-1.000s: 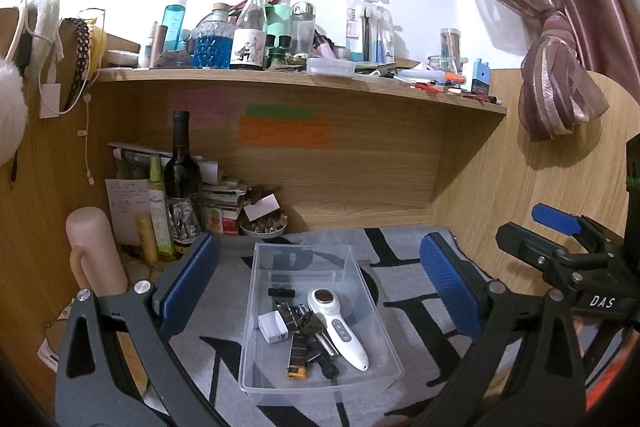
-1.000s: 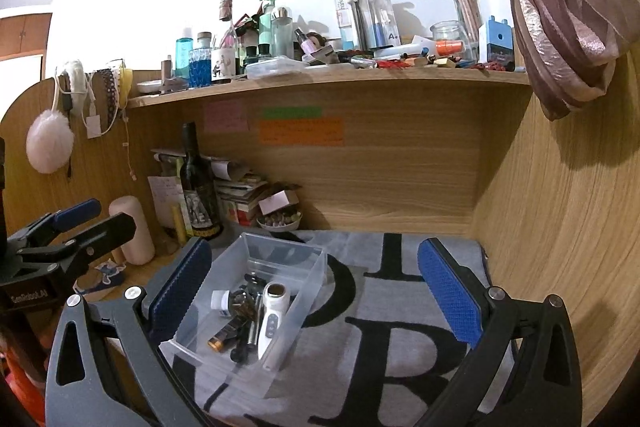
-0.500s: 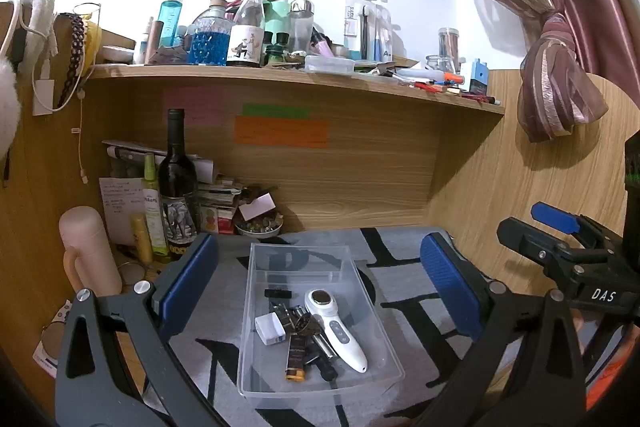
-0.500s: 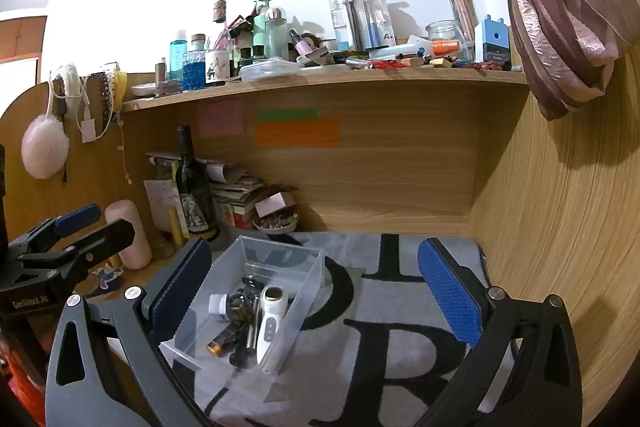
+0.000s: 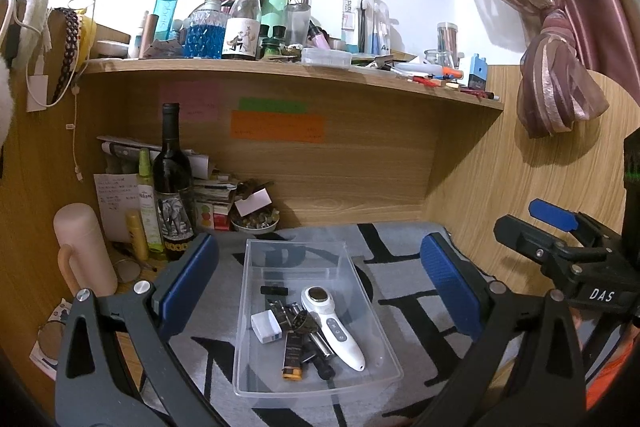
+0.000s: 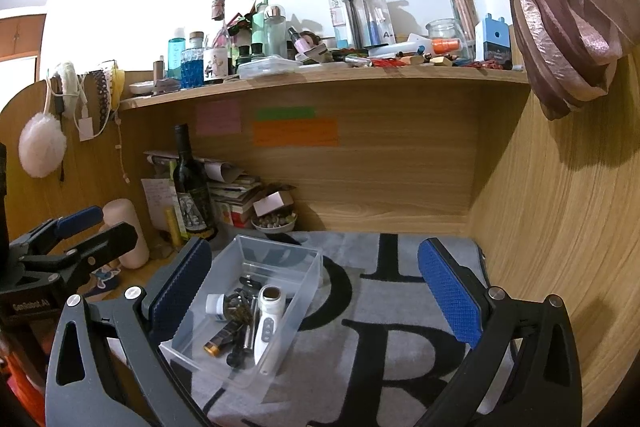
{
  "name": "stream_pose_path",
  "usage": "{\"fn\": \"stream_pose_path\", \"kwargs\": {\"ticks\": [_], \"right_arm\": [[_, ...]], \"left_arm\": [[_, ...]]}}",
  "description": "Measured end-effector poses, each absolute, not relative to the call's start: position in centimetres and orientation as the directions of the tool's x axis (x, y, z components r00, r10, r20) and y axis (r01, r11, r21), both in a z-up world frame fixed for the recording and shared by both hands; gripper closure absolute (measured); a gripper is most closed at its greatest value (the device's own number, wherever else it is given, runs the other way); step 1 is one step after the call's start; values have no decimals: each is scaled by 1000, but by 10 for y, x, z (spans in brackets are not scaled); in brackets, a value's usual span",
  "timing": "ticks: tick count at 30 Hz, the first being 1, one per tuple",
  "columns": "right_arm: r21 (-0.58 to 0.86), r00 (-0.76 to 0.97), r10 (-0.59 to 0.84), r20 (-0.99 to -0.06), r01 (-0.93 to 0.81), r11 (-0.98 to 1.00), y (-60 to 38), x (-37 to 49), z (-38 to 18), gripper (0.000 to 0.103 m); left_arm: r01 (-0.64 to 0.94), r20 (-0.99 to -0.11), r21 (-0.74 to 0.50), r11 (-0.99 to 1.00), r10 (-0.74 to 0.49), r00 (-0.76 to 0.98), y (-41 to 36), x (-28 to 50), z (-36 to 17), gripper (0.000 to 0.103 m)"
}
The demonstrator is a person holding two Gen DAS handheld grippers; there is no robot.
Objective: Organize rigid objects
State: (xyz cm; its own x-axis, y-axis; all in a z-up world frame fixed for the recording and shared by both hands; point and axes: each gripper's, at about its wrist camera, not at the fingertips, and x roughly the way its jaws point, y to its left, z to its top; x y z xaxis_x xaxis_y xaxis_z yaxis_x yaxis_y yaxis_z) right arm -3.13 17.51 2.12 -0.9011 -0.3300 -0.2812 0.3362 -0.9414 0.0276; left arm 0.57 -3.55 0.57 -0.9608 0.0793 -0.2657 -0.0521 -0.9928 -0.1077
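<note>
A clear plastic bin [image 5: 362, 291] sits on the grey lettered mat [image 5: 408, 311]. It holds a white handheld device [image 5: 334, 327], a small white box [image 5: 266, 325], a dark tube with an orange end [image 5: 292, 357], keys and other small dark items. My left gripper [image 5: 318, 291] is open and empty, held above the bin. My right gripper [image 6: 316, 291] is open and empty, to the right of the bin [image 6: 308, 291], which lies beside its left finger.
A wine bottle [image 5: 172, 187], small bottles, a pink tumbler [image 5: 82, 251], papers and a small bowl [image 5: 256, 223] crowd the back left. A shelf [image 5: 280, 71] above carries many bottles. Wooden walls close the back and right. A curtain [image 5: 556, 95] hangs right.
Both grippers have drawn back and risen slightly; the bin sits a little lower in both views. Nothing was taken hold of or let go.
</note>
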Motion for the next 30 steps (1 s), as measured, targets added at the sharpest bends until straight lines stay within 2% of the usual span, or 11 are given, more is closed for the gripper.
{"fn": "stream_pose_path", "kwargs": {"ticks": [20,30], "right_arm": [[23,-894,-336,-297,345,-938,172,-39,20,0],[16,-890,-340,-305,352,-936,170,-44,18,0]], "left_arm": [[-44,-258,-73,-996,62,-964,-32,0,5,1],[-51,-272,-119,-992,82,-959,-42,-8,4,1]]}}
